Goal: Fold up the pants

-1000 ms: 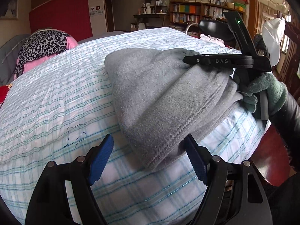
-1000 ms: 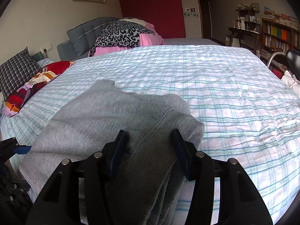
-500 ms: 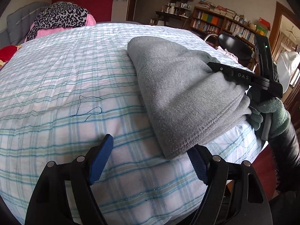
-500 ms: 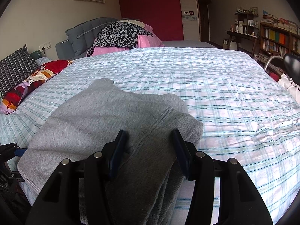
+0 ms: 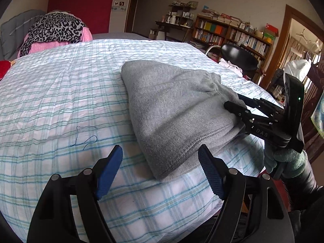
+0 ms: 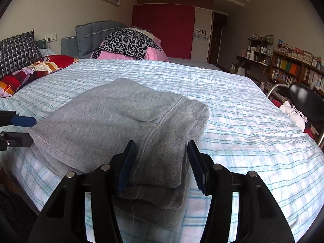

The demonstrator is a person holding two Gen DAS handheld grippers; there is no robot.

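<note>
The grey pants (image 5: 174, 109) lie folded in a thick stack on the checked bed sheet (image 5: 60, 101) near the bed's front edge. My left gripper (image 5: 160, 170) is open, its blue pads (image 5: 109, 168) apart, and the stack's hemmed corner lies just ahead of them, untouched. My right gripper (image 6: 162, 168) straddles the other end of the pants (image 6: 121, 117). Cloth lies between its pads (image 6: 127, 162), and a thin gap shows beside the right one. In the left wrist view the right gripper (image 5: 237, 109) sits at the stack's right edge, held by a gloved hand (image 5: 287, 160).
A loose dark thread (image 5: 85, 135) lies on the sheet left of the pants. Pillows (image 6: 36, 68) and a leopard-print bundle (image 6: 129, 42) are at the headboard. A black chair (image 6: 303, 99) and bookshelves (image 6: 293, 70) stand beyond the bed's right side.
The right gripper has drawn back, so less of the pants lies between its fingers. The left gripper backed off and rolled; the hem that lay between its pads is now just ahead.
</note>
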